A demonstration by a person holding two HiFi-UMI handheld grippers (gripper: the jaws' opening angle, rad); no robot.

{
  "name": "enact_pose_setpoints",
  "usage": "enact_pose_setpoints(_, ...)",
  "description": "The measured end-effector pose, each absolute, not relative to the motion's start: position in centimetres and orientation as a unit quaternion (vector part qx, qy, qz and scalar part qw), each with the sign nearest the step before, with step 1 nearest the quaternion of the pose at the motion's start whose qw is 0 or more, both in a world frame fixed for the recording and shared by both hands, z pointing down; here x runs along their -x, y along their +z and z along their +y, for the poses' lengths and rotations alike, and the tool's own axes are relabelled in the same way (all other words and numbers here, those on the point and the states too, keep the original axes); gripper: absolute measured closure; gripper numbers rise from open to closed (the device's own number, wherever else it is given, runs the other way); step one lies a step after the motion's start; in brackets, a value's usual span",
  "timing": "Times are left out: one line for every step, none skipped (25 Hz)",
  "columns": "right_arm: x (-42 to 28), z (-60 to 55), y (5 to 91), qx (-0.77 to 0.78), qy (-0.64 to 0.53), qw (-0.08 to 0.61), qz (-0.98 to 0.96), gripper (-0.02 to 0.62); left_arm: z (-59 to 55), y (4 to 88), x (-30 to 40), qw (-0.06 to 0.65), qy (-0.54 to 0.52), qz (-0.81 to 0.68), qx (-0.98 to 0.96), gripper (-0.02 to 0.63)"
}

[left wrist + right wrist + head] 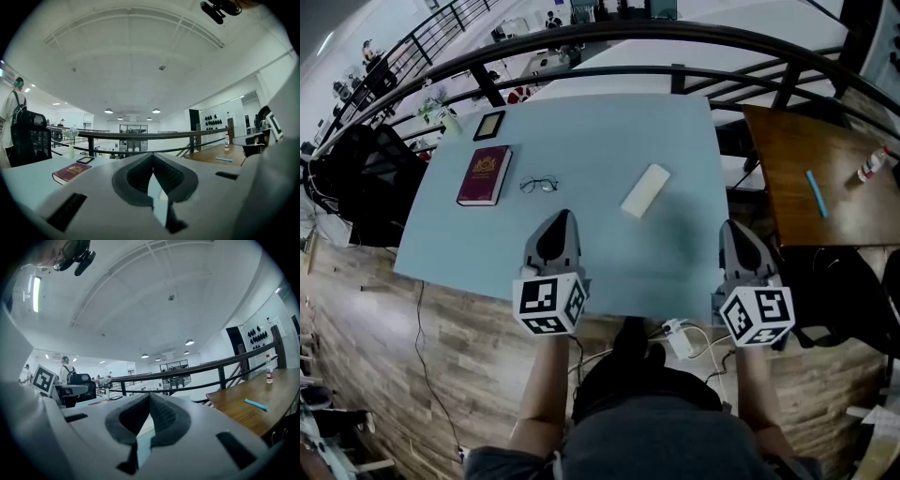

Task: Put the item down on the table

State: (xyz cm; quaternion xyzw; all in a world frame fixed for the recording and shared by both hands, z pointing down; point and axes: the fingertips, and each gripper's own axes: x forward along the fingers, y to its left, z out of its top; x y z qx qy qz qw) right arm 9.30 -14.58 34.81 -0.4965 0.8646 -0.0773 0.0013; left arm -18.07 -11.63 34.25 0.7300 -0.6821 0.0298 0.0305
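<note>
On the pale blue table (591, 131) lie a white oblong case (645, 190), a pair of glasses (539, 185), a maroon book (484, 175) and a small black-framed tablet (488, 125). My left gripper (563, 217) hovers over the table's near edge, a little below the glasses, shut and holding nothing. My right gripper (729, 226) is at the table's near right corner, also shut and empty. In the left gripper view the jaws (153, 155) meet at their tips, with the book (71, 172) to their left. The right gripper (150, 396) has its tips together.
A brown wooden table (811, 178) at the right carries a blue pen (817, 193) and a small bottle (872, 165). A black curved railing (675, 70) runs behind the table. A black chair (366, 178) stands at the left. Cables and a power strip (680, 339) lie on the floor.
</note>
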Motion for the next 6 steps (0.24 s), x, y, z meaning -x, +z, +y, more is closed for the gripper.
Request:
enact_pose_setpoints(-9.24, -14.50, 34.85, 0.496, -0.078, 0.001, 0.865, 0.592, -11.55, 34.24, 18.16, 0.030, 0.030, -0.683, -0.729, 0.600)
enact_pose_setpoints(-9.19, -14.44, 34.87, 0.495, -0.077, 0.001, 0.866, 0.592, -11.47, 34.23, 18.24, 0.029, 0.029, -0.684, -0.729, 0.600)
enact_pose_setpoints(-9.17, -14.38, 34.86, 0.494, -0.077, 0.001, 0.866, 0.592, -11.40, 34.22, 18.30, 0.029, 0.029, -0.685, -0.728, 0.600)
enact_pose_setpoints(-9.19, -14.32, 34.83, 0.494, -0.076, 0.001, 0.866, 0.592, -11.32, 34.19, 18.33, 0.028, 0.029, -0.685, -0.727, 0.600)
enact_pose_setpoints(-9.22, -14.26, 34.79, 0.494, -0.076, 0.001, 0.866, 0.592, -11.24, 34.16, 18.34, 0.028, 0.029, -0.686, -0.727, 0.600)
enact_pose_setpoints(-9.27, -14.20, 34.74, 0.494, -0.075, 0.001, 0.866, 0.592, -11.17, 34.13, 18.35, 0.028, 0.029, -0.687, -0.726, 0.600)
